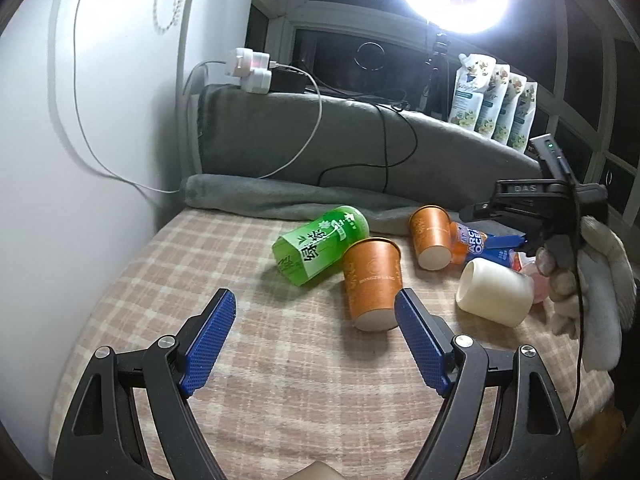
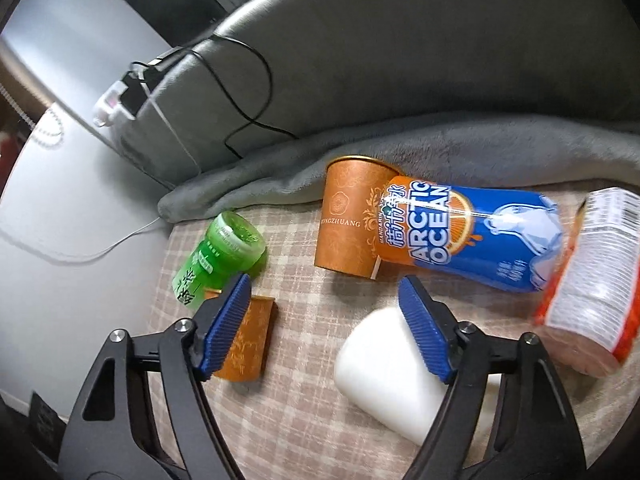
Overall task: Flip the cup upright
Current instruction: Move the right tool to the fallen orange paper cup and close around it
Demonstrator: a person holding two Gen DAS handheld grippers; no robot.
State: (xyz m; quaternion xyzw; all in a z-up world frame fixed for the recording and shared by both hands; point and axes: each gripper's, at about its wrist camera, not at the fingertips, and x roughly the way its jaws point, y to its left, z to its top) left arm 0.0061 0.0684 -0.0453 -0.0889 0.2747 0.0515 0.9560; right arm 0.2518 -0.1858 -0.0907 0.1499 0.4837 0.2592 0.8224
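My left gripper [image 1: 316, 306] hangs spread and empty over the near edge of the checked cloth surface [image 1: 280, 380]; my right gripper [image 2: 324, 292] is spread too, above the white plastic cup [image 2: 384, 364] lying on its side toward the right edge. I'd straddle its wall mid-body, close gently, then roll my wrist, avoiding the blue-and-orange drink bottle [image 2: 472, 232].

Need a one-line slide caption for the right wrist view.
Open right tool hovers over a white cup on its side, amid two tipped orange paper cups, a green tea bottle and an Arctic Ocean bottle.
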